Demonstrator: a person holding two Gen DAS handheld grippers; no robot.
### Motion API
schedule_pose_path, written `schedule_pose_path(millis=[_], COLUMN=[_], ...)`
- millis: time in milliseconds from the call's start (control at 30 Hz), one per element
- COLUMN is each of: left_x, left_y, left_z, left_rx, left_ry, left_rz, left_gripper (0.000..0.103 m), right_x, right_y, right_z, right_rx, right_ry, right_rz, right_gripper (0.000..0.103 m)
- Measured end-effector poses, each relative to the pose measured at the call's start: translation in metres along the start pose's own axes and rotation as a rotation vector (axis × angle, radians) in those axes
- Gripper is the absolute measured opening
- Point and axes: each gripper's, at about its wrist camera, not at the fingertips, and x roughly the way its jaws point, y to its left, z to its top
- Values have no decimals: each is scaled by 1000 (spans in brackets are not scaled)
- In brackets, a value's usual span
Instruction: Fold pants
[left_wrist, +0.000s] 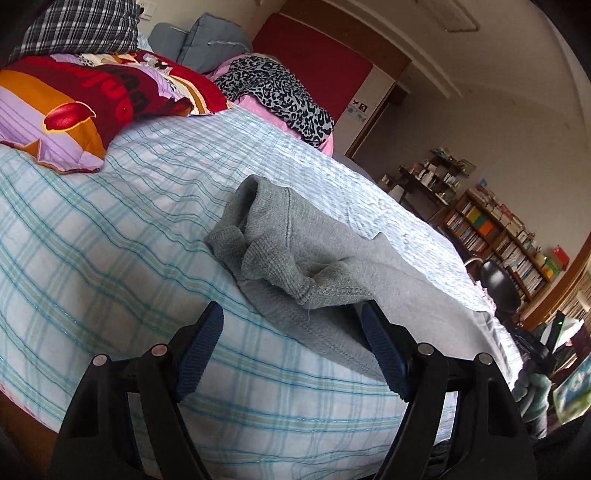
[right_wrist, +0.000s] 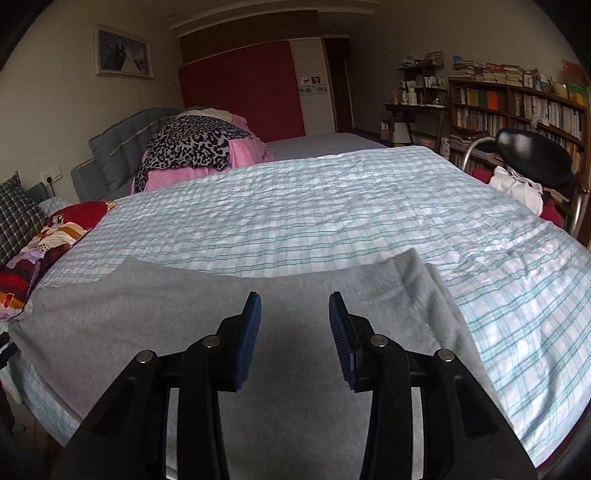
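- The left gripper (left_wrist: 291, 325) is spread wide and holds nothing, poised at the bunched, ribbed end of the one pair of grey pants (left_wrist: 295, 258) near the bed's (left_wrist: 110, 229) front edge.
- Best to close on every layer of that crumpled end, then draw it flat before folding.
- The right gripper (right_wrist: 295, 332) gapes narrower, empty, above the pants' (right_wrist: 166, 314) smooth stretch along the same edge.
- Two grippers, one garment.

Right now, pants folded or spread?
Partly folded: pants lie flat with doubled layers at one edge, cuffs bunched. Both grippers open.
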Motion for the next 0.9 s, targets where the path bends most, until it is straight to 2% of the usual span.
schedule_pose_path(millis=[133, 333, 400, 467, 567, 667, 800, 867, 900], left_x=[7, 21, 22, 23, 24, 23, 22, 22, 22], left_y=[8, 16, 19, 21, 26, 31, 30, 28, 27], left_z=[7, 19, 23, 25, 25, 23, 25, 28, 31], left_rx=[-78, -114, -127, -130, -127, -131, -109, -94, -85], left_ry=[1, 4, -2, -7, -5, -4, -10, -26, -36], left_rz=[-90, -90, -85, -67, -31, -33, -25, -17, -10], left_gripper=[77, 75, 61, 46, 28, 23, 20, 19, 19], right_x=[45, 99, 113, 124, 139, 158, 186, 196, 201], right_y=[88, 216, 255, 293, 345, 390, 435, 447, 450], right_z=[11, 23, 27, 29, 28, 24, 16, 10, 9], right_rx=[-184, -389, -443, -489, -551, -576, -589, -598, -597], right_ry=[50, 141, 172, 200, 245, 312, 452, 493, 507], right_rz=[150, 408, 478, 561, 657, 737, 846, 855, 857], right_gripper=[40, 40, 42, 57, 58, 59, 59, 59, 56])
